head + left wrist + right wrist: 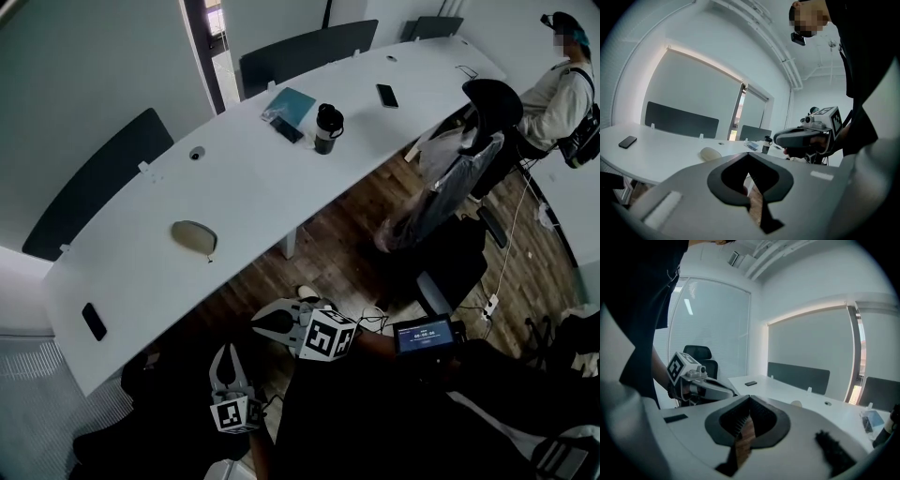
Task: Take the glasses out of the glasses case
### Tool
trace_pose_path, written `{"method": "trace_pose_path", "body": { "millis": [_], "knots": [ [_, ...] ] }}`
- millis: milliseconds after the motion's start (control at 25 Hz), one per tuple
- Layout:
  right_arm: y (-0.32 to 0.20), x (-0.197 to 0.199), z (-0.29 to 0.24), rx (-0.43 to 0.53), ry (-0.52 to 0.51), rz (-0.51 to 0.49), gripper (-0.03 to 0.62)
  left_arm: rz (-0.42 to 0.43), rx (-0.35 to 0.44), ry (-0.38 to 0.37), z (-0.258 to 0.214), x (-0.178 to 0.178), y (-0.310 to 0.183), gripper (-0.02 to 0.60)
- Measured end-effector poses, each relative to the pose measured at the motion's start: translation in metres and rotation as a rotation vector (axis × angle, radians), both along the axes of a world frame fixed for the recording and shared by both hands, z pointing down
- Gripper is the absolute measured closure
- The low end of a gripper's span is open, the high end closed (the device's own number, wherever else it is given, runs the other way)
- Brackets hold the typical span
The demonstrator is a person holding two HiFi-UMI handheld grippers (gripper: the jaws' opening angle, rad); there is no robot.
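Beige and closed, the glasses case point(194, 236) lies near the white table's point(281, 187) front edge, towards its left end. The left gripper point(228, 352) and right gripper point(262, 326) hang beyond that edge, jaws pressed together, empty. Pried open unbraced, the rounded case could skid off.

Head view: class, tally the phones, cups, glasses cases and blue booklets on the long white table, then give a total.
Phones: 3
Glasses case: 1
Lidded cup: 1
Blue booklet: 1
Total: 6
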State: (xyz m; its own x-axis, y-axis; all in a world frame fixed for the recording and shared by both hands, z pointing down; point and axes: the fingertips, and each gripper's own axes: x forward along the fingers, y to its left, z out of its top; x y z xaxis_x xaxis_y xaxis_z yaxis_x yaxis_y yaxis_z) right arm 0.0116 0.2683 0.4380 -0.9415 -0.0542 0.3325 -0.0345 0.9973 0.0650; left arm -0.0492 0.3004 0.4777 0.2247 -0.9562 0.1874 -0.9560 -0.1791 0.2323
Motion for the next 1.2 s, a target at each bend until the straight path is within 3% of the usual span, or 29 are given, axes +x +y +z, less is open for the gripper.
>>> {"method": "trace_pose_path", "body": {
  "millis": [480,680,840,1200],
  "knots": [
    [-0.079,0.015,0.001,-0.041,-0.045,-0.014,0.585,-0.003,-0.083,-0.033,0.009,0.028,-0.078,0.575],
    [-0.124,0.026,0.008,-0.074,-0.058,0.003,0.585,-0.057,-0.142,0.018,0.01,0.034,-0.123,0.575],
    [-0.151,0.024,0.011,-0.103,-0.07,-0.004,0.585,-0.076,-0.163,0.013,0.006,0.034,-0.15,0.575],
    [-0.178,0.01,0.028,-0.13,-0.04,-0.038,0.585,-0.181,-0.289,0.09,0.036,0.015,-0.176,0.575]
  ]
}}
